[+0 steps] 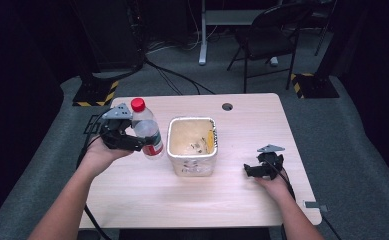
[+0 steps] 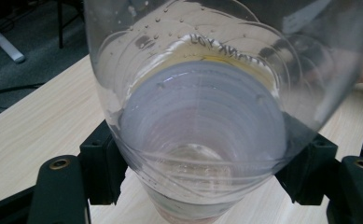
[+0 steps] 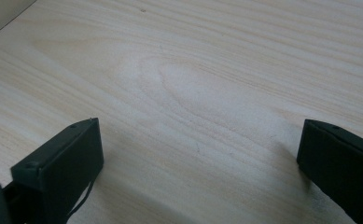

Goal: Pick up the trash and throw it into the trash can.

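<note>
A clear plastic water bottle [image 1: 147, 131] with a red cap and a red-green label is held off the table, tilted, to the left of a white square tub [image 1: 192, 146]. My left gripper [image 1: 141, 144] is shut on the bottle's lower body; in the left gripper view the bottle [image 2: 202, 116] sits between the two black jaws, its bottom toward the camera. My right gripper [image 1: 248, 170] rests on the table right of the tub, pointing left. In the right gripper view its jaws stand wide apart [image 3: 198, 154] with only bare wood between them.
The tub holds small dark bits and something yellow at its right inner wall. The light wooden table [image 1: 232, 200] has a cable hole [image 1: 227, 106] at the back. A black folding chair [image 1: 269, 37] and cables stand on the grey floor behind.
</note>
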